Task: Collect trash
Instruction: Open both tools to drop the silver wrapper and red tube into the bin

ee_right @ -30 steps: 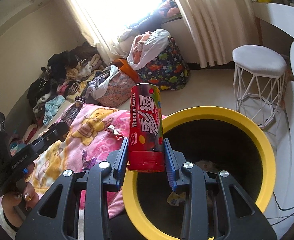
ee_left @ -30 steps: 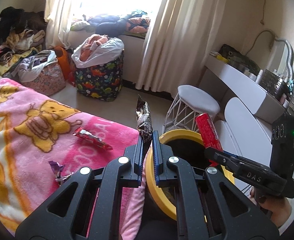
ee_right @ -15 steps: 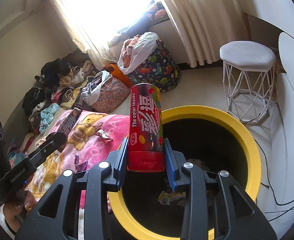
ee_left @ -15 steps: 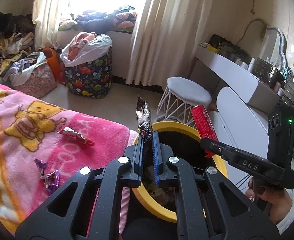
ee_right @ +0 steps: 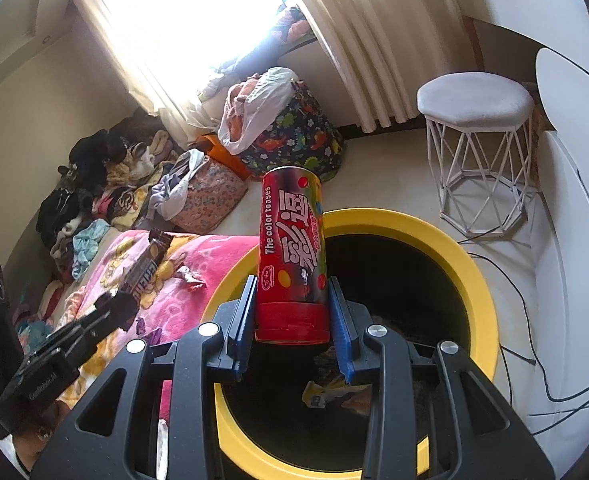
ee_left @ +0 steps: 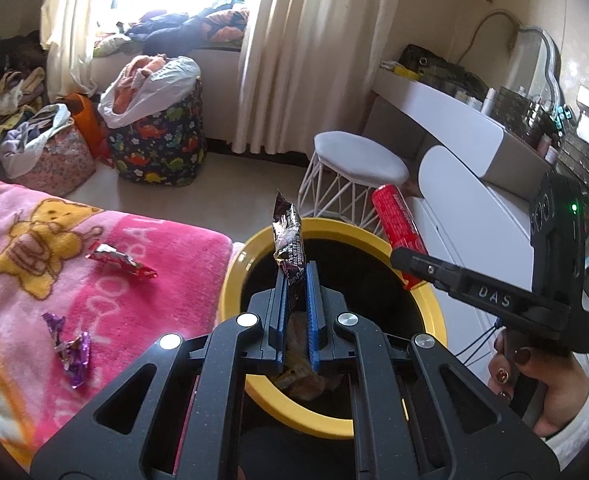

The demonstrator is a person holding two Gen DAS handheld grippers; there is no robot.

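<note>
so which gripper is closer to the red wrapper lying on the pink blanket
Left. The left gripper hangs over the bin's blanket-side edge, beside the red wrapper. The right gripper is over the bin, farther off.

Home bedroom: pink cartoon blanket (ee_left: 46,248) on bed, curtained window (ee_left: 294,52), laundry bags (ee_left: 158,132), white stool (ee_left: 358,160), vanity mirror (ee_left: 534,60).

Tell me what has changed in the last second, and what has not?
Both claws moved from beside the bed to above the yellow bin. The left claw still grips the dark wrapper, the right claw the red can. Two wrappers still lie on the pink blanket.
</note>
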